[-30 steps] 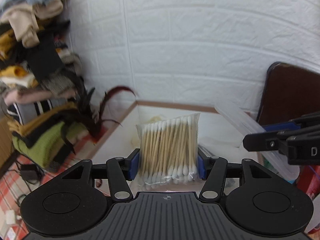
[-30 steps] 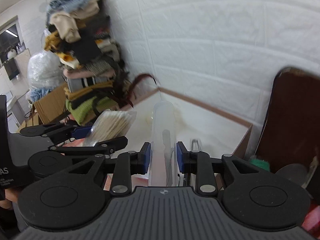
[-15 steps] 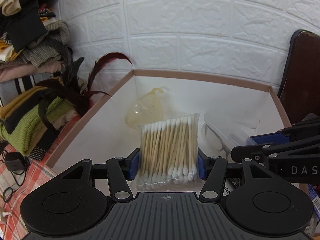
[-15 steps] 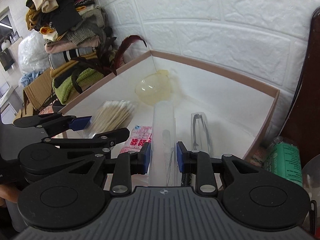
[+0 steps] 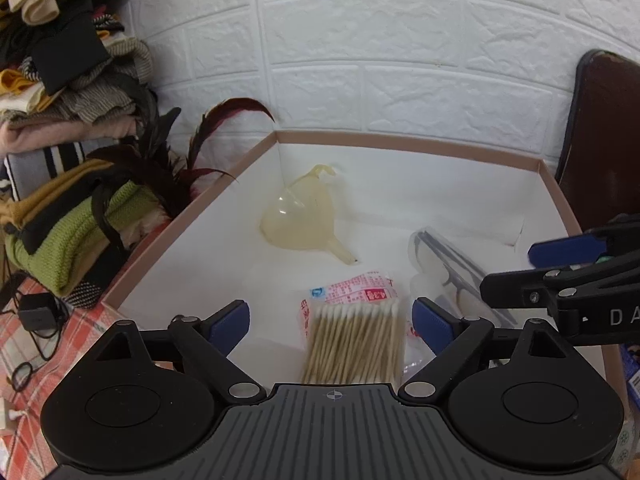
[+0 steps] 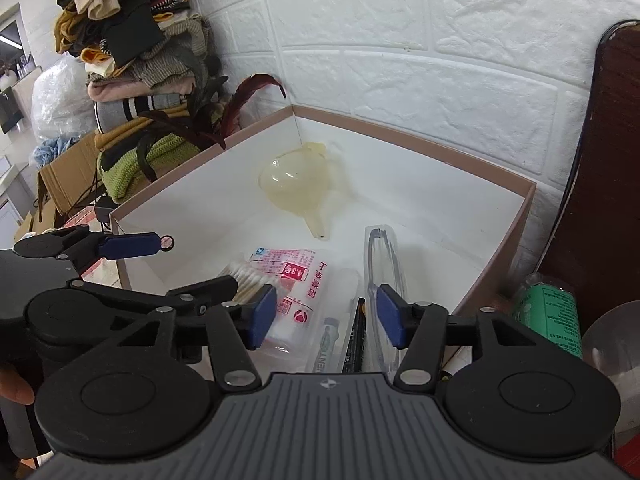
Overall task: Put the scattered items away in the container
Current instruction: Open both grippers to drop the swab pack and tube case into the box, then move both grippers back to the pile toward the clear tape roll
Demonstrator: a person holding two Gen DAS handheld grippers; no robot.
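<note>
Box [image 5: 200, 220], one funnel [image 5: 304, 216], one swab pack [image 5: 354, 344]

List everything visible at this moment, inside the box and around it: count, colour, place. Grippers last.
box: one, white inside, tan rim, against the wall
funnel: one, translucent yellow, far left corner of the box
cotton swab pack: one, wooden sticks with white tips, box floor between the opening left jaws, untouched
red-printed packet: one, under the swabs
clear case: one, transparent, right side of the box
clothes pile: one stack, mixed colours, left of the box
feathers: dark red, beside the clothes
green bottle: one, right of the box
left gripper: black, blue pads, opening
right gripper: black, blue pads, opening
</note>
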